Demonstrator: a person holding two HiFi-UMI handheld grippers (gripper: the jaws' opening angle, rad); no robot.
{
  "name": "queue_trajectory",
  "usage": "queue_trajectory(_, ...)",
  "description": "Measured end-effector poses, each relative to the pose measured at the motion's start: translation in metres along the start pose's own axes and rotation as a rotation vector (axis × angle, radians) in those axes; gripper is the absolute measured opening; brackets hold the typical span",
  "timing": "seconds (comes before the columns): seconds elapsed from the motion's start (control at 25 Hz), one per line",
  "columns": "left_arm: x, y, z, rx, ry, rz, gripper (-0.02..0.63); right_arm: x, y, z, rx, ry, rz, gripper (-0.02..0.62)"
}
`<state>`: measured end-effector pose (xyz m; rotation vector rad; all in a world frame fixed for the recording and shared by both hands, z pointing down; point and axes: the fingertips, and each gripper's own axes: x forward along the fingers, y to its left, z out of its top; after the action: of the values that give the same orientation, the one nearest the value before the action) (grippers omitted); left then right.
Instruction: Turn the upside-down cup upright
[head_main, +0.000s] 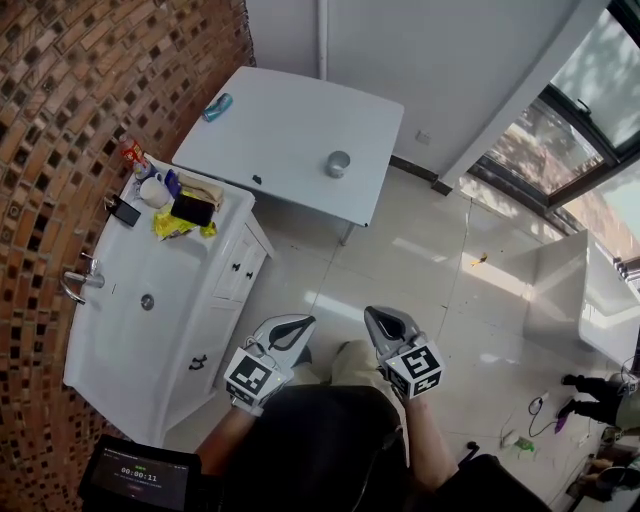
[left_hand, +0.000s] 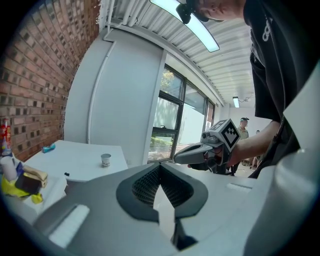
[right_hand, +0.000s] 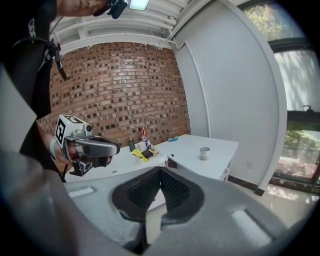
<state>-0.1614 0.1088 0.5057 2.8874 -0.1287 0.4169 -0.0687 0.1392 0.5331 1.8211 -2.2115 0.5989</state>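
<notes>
White bench (head_main: 290, 130) by wall (head_main: 430, 60) | cup (head_main: 338, 164) on it, well ahead of both tongs | left tongs (head_main: 298, 324), right tongs (head_main: 383, 322): pressed together, empty | cup likely light, thin, crushable: pinch sidewall gently

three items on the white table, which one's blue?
The blue item, lying at the table corner beside the brick wall. The cup is pale grey and sits nearer the opposite edge; the third is a small dark object by the sink-side edge.
</notes>
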Motion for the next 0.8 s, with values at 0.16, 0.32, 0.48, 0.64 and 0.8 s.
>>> queue_trajectory(0.16,-0.03,0.0,-0.019,-0.003,-0.007,-0.021,0.015,-0.006,0.032,-0.009,0.0,0.001,-0.035,-0.008)
queue_trajectory(0.32,-0.054,-0.015,-0.033,-0.01,-0.009,-0.044,0.015,-0.019,0.061,-0.021,0.006,0.01,-0.052,-0.008)
queue_trajectory(0.48,-0.069,-0.027,-0.032,-0.026,-0.018,-0.046,0.015,-0.03,0.081,-0.023,0.008,-0.009,-0.054,-0.008)
queue_trajectory(0.64,-0.073,-0.043,-0.035,-0.035,-0.034,-0.069,0.015,-0.039,0.091,-0.028,-0.004,-0.006,-0.053,-0.008)
queue_trajectory(0.8,-0.067,-0.058,-0.039,-0.029,-0.039,-0.087,0.014,-0.052,0.093,-0.028,-0.004,-0.022,-0.05,-0.008)
